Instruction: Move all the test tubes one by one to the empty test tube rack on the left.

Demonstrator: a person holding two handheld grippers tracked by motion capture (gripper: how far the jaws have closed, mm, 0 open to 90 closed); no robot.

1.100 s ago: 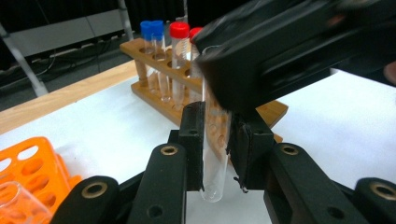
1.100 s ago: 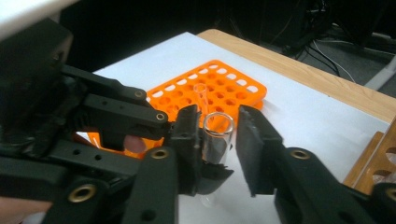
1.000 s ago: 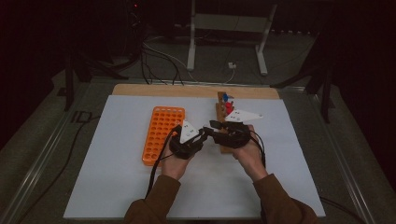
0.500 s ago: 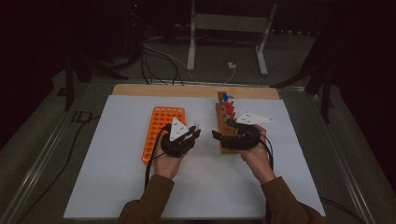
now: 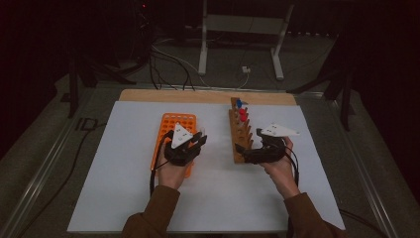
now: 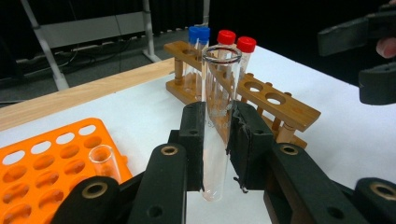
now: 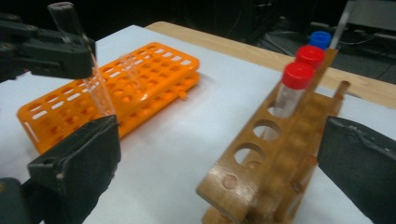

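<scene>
My left gripper (image 6: 217,135) is shut on a clear uncapped test tube (image 6: 219,93), held upright above the white table. In the high view that left gripper (image 5: 195,141) hovers at the right edge of the orange rack (image 5: 173,124). My right gripper (image 5: 245,151) sits at the near end of the wooden rack (image 5: 240,134). Its jaws have just been opening and stand wide apart with nothing gripped; the wooden rack (image 7: 280,158) lies beyond them. Red-capped tubes (image 7: 297,74) and a blue-capped one (image 7: 320,39) stand in the rack's far holes.
One more clear tube (image 6: 105,161) stands in the orange rack (image 6: 46,158). A white sheet (image 5: 124,188) covers the table, with a wooden strip (image 5: 173,95) along the far edge. Cables and a metal stand (image 5: 237,44) lie on the floor beyond.
The two hands, close together a second ago, have drawn apart. The left gripper has moved left toward the orange rack, and the right has moved right to the wooden rack's near end.
</scene>
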